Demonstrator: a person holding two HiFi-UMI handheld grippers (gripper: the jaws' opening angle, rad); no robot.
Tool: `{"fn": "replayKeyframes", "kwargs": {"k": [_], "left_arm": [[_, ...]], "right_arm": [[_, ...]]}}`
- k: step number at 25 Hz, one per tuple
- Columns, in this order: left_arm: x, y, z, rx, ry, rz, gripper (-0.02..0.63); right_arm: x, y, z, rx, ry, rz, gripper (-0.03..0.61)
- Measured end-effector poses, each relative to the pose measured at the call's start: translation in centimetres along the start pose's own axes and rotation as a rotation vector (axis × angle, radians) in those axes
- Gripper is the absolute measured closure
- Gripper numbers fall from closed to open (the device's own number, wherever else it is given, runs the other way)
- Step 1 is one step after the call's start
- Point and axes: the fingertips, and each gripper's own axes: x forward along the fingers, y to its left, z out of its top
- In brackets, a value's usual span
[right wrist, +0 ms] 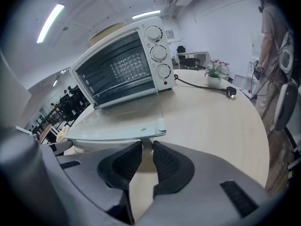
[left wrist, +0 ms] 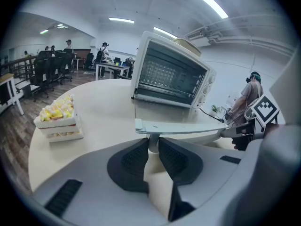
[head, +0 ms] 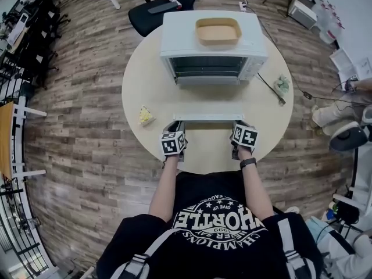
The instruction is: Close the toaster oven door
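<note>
Sitting at far left of round beige tabletop (head: 139,80): layered yellow-topped cake slice (head: 145,115), well apart from everything else. Next, left gripper (left wrist: 153,150) is clamping w/ jaws closed on the left post of the long silver door handle (head: 208,117). Centre-rear, white toaster oven (head: 212,45) is standing w/ tan oval tray (head: 218,31) on top. Its glass door (right wrist: 117,121) is lying fully open, approx. level, handle edge toward the person. Then right gripper (right wrist: 146,158) is gripping the handle's right post the same way. Small green potted plant (head: 282,84) is resting near table's right edge, beside black power cord (head: 270,90).
</note>
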Motion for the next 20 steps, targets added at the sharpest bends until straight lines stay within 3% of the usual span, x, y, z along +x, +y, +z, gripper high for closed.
{"fn": "replayKeyframes", "kwargs": {"k": [20], "left_arm": [[-0.9,-0.3,1.3,-0.039,-0.043,-0.023,0.526]], "right_arm": [[-1.1,0.5,1.2,-0.032,-0.032,0.0,0.485]]}}
